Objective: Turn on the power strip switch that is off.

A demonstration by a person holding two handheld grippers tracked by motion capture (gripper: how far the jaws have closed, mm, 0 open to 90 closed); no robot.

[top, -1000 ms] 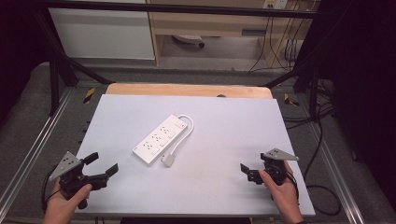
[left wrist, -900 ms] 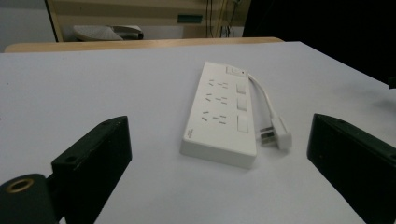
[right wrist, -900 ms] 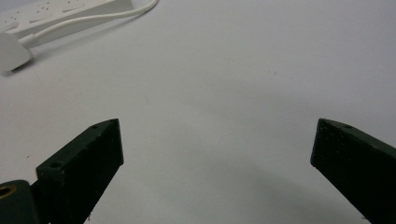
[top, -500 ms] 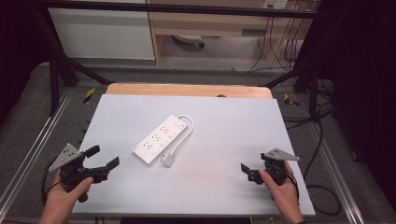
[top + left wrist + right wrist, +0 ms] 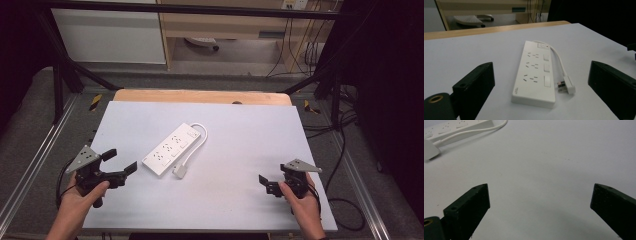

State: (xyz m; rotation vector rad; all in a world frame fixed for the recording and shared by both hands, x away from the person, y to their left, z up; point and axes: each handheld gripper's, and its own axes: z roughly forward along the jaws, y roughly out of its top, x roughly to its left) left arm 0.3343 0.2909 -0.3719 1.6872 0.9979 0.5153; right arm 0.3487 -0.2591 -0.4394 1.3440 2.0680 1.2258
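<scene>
My left claw (image 5: pixel 120 161) gaped wide just short of the power strip (image 5: pixel 534 73). Closing off-centre risked skidding it into its plug (image 5: pixel 566 85) beside it

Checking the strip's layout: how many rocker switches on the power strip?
4 on the power strip: a small one at the cord end, then three in a row beside the sockets.

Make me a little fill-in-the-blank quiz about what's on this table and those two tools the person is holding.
1. The white power strip has ____ rows of sockets.
2. Its plug lies on the table, not in any ____.
3. The left hand-held gripper has its jaws ____.
4. The gripper nearer the strip is the ____ one; the right hand-held gripper is farther off.

Missing words: three; socket; open; left
</scene>
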